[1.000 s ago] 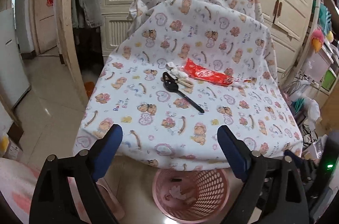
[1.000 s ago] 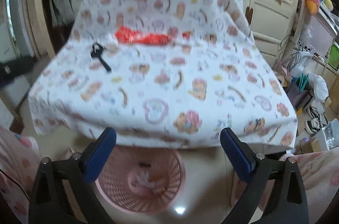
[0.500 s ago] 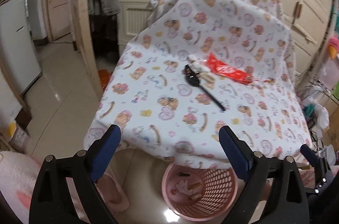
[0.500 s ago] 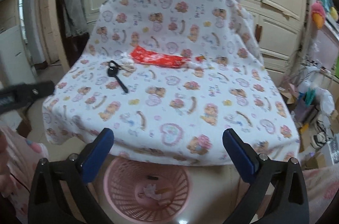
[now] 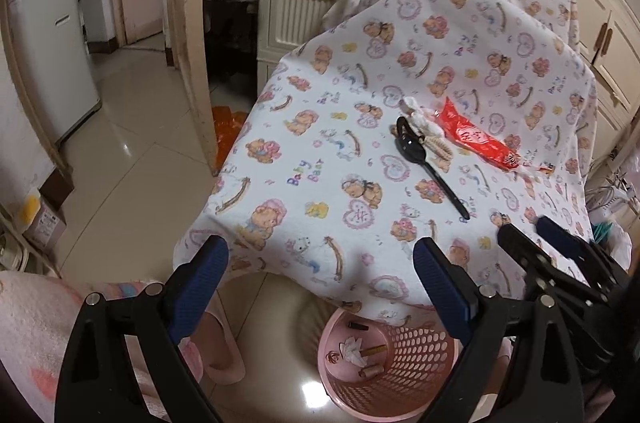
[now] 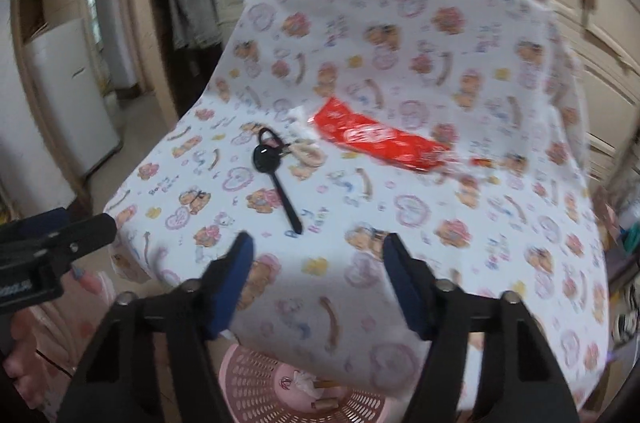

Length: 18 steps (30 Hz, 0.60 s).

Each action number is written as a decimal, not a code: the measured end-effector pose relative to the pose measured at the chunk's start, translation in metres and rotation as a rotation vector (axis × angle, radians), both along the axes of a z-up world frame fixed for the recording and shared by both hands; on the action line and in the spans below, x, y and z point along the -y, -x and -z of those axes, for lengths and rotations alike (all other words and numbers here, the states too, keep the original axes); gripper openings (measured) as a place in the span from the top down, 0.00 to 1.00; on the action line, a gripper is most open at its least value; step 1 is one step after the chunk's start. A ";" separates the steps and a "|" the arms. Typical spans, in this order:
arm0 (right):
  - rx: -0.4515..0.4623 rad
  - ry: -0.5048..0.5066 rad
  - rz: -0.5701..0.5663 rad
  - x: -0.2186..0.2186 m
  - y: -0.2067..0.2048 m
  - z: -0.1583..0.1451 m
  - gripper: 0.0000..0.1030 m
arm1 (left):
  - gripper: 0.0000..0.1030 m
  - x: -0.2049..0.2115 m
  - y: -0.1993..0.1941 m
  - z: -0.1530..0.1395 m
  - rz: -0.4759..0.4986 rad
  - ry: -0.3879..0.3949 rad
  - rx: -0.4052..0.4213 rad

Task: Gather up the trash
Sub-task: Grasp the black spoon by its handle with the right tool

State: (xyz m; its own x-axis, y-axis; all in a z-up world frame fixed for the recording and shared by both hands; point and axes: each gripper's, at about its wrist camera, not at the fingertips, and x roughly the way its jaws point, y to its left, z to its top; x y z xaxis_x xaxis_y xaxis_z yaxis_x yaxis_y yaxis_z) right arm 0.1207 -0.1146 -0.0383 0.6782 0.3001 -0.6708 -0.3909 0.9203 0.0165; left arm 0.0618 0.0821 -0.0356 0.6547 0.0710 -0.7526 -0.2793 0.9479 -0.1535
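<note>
Both grippers have closed in on the worktop draped in a white bear-print cloth: the right gripper, jaws narrower than a second ago yet still spread and empty, now hangs over the near edge just short of the black plastic spoon, probably its next pick. The left gripper hovers spread near the left corner. Only the left view clearly shows scraps inside the pink perforated basket below; the red crinkled wrapper lies toward the far right.
</note>
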 end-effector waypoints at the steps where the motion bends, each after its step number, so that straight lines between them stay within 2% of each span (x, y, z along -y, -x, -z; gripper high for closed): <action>1: -0.016 -0.002 -0.025 -0.004 -0.005 0.003 0.50 | 0.10 0.000 -0.001 0.001 0.002 0.005 -0.005; 3: -0.026 0.024 -0.068 -0.014 -0.014 0.010 0.56 | 0.10 0.003 -0.003 0.002 0.022 -0.007 -0.005; 6: -0.025 0.052 -0.040 -0.018 -0.022 0.016 0.60 | 0.10 0.016 -0.006 0.000 0.060 -0.093 0.009; 9: -0.073 0.016 -0.031 -0.022 -0.034 0.027 0.70 | 0.10 0.026 -0.007 -0.003 0.086 -0.174 0.029; 13: -0.058 0.058 -0.016 -0.035 -0.043 0.036 0.76 | 0.10 0.032 -0.009 0.000 0.123 -0.170 0.023; 15: -0.053 0.064 -0.016 -0.040 -0.046 0.037 0.82 | 0.10 0.034 -0.009 0.000 0.126 -0.170 0.018; 16: -0.050 0.068 -0.017 -0.041 -0.047 0.037 0.89 | 0.10 0.034 -0.010 0.000 0.127 -0.168 0.018; 18: -0.043 0.072 -0.003 -0.043 -0.048 0.038 0.91 | 0.10 0.034 -0.010 0.000 0.128 -0.162 0.019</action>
State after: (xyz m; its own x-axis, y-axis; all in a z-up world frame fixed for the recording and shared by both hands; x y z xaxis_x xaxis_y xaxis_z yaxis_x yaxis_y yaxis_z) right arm 0.1683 -0.0715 -0.0761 0.6475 0.2521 -0.7191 -0.3940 0.9185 -0.0328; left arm 0.0715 0.0479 -0.0352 0.6803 0.1057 -0.7253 -0.1537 0.9881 -0.0002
